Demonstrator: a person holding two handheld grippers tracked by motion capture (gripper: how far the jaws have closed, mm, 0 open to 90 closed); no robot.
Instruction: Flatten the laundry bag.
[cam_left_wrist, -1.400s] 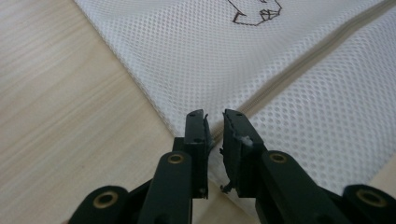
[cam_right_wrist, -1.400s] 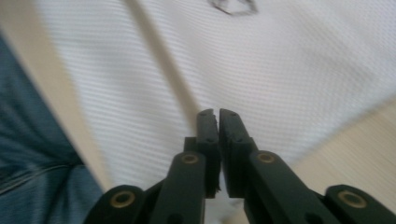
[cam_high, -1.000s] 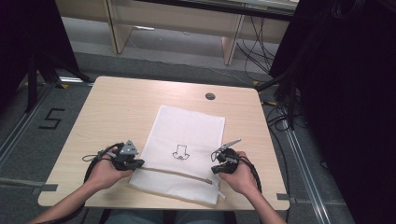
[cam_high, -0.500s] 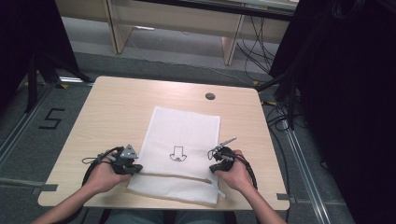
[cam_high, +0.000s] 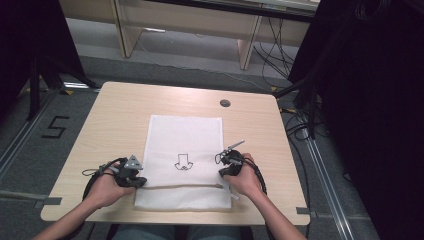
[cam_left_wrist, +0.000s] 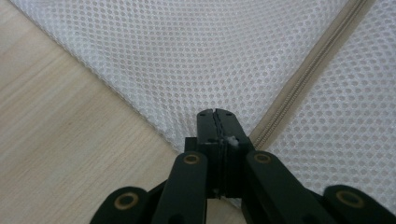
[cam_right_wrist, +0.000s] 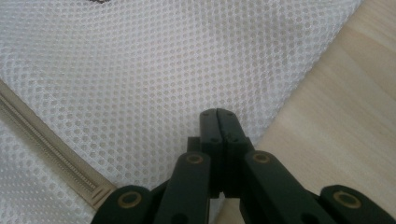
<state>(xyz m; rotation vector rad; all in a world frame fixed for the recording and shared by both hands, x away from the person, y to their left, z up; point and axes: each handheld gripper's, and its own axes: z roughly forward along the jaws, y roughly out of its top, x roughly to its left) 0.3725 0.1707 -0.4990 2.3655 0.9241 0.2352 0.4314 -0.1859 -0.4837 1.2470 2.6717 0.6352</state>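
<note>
So the left gripper is sitting at the near left edge of the white mesh bag, right by the left end of the beige zipper. In the left gripper view its jaws are pressed flat together, and there's a small white bit of something showing between the tips, but I honestly can't tell if that's mesh pinched in there or not. The right gripper is over at the bag's right edge, a bit farther up than the zipper's right end. In the right gripper view its jaws are pressed together too, with nothing I can see between them, hanging just over the mesh near where the fabric meets bare wood.

The bag itself lies flat on the light wooden table, long way running away from the person, near end close to the table's front edge. The zipper runs across it close to that near end. Around the middle of the bag there's a small black outline print. Further back, past the far end of the bag, there's a round dark cable hole in the tabletop. Beyond the table, wooden furniture legs and some loose cables on the grey floor.
</note>
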